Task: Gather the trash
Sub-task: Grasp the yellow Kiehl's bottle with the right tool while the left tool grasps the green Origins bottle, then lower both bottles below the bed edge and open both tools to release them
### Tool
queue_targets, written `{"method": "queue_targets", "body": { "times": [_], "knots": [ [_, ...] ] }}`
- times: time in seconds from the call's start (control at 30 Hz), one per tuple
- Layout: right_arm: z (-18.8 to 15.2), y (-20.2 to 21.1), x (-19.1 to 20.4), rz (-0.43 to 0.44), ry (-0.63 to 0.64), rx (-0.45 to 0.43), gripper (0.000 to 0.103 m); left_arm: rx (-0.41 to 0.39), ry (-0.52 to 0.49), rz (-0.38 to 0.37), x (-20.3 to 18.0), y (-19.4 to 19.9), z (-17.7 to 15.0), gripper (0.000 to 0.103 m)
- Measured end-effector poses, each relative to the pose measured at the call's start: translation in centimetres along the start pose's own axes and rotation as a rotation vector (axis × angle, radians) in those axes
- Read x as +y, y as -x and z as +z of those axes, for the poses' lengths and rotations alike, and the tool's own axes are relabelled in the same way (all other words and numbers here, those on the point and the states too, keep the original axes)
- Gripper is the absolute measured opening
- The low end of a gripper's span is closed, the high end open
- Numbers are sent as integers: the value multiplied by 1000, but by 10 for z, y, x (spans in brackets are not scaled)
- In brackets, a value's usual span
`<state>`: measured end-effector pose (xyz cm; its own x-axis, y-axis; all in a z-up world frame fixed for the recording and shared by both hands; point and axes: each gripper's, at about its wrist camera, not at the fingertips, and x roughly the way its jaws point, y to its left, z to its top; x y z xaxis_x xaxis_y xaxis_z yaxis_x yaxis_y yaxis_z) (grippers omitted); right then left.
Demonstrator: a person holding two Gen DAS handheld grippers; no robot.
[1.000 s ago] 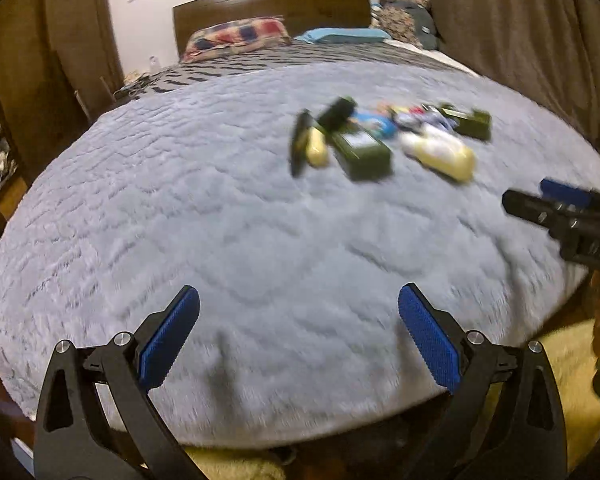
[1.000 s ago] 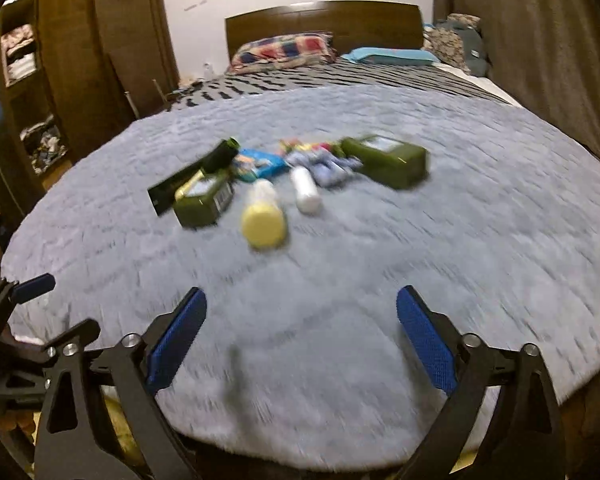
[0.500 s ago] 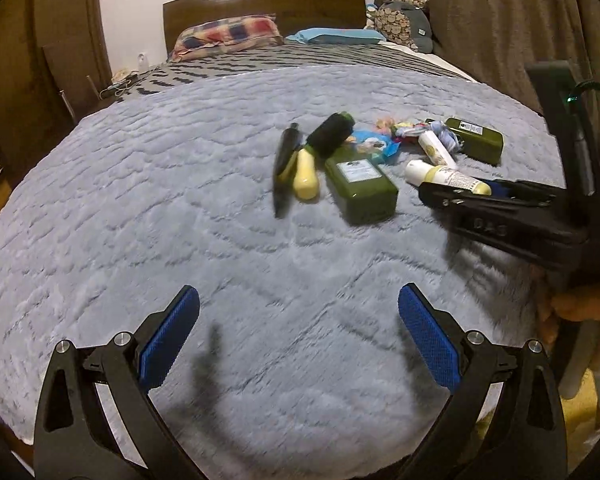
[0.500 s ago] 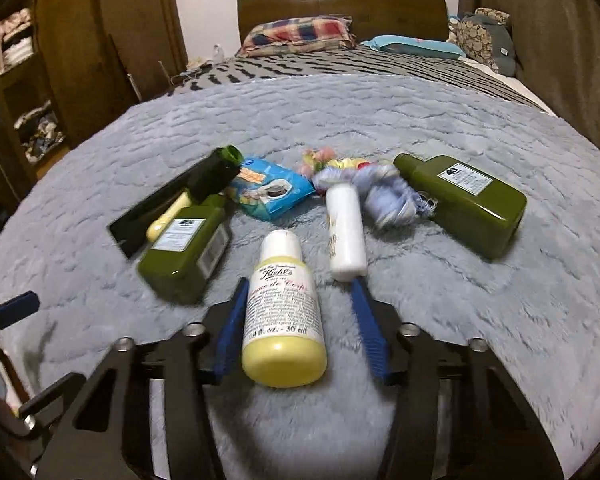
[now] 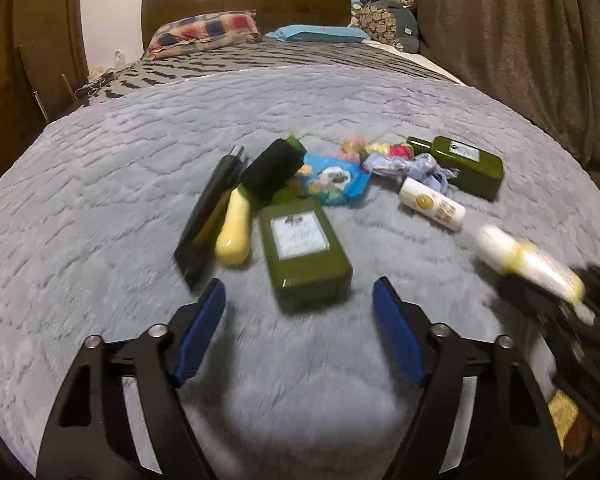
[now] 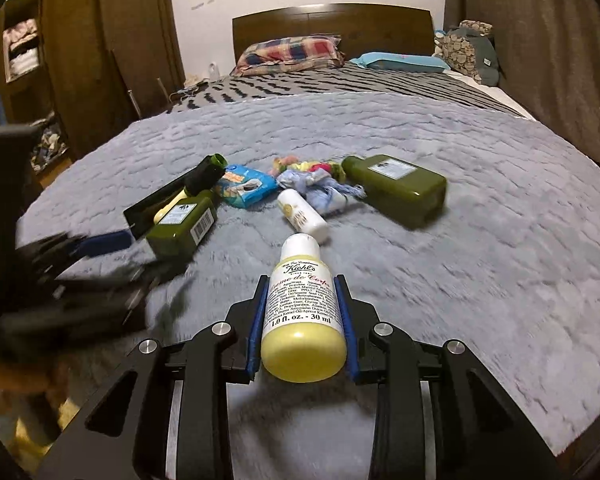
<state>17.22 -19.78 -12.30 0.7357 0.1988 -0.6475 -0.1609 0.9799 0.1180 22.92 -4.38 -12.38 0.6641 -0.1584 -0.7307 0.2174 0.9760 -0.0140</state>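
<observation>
right tongs (image 6: 302, 316): just closed, gripping yellow bottle (image 6: 303, 320)
left tongs (image 5: 298, 312): closing, empty, green bottle (image 5: 302, 250) ahead, frame centre

Black tongs (image 6: 302, 320) bear blue pads (image 5: 198, 332) and silver screws (image 6: 381, 329).

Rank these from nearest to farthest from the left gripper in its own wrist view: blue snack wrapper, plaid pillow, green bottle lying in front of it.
1. Green bottle, lying just ahead of the left gripper.
2. Blue snack wrapper, mid-blanket, behind the bottle.
3. Plaid pillow, far back by the headboard.
</observation>
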Motion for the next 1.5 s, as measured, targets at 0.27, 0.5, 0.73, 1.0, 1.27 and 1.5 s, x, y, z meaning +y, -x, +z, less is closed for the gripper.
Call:
{"method": "queue_targets", "body": {
  "times": [0.27,0.5,0.73,1.0,1.27,1.5],
  "knots": [
    [-10,6,-15,5,-41,4,32,47,34,-5,1,-32,18,51],
    [-17,12,-13,14,-38,9,32,46,6,-22,-3,-14,3,45],
    [-23,32,-6,9,-30,-11,32,34,-64,-31,-13,28,-29,42],
    [-39,68,6,17,0,-33,32,-10,-80,-45,-23,81,-65,41],
    [-66,107,18,35,4,-39,32,-52,-60,-80,-30,139,-102,41],
    [-94,119,34,73,17,4,32,-28,-33,-111,-31,159,-142,41]
  ]
}}
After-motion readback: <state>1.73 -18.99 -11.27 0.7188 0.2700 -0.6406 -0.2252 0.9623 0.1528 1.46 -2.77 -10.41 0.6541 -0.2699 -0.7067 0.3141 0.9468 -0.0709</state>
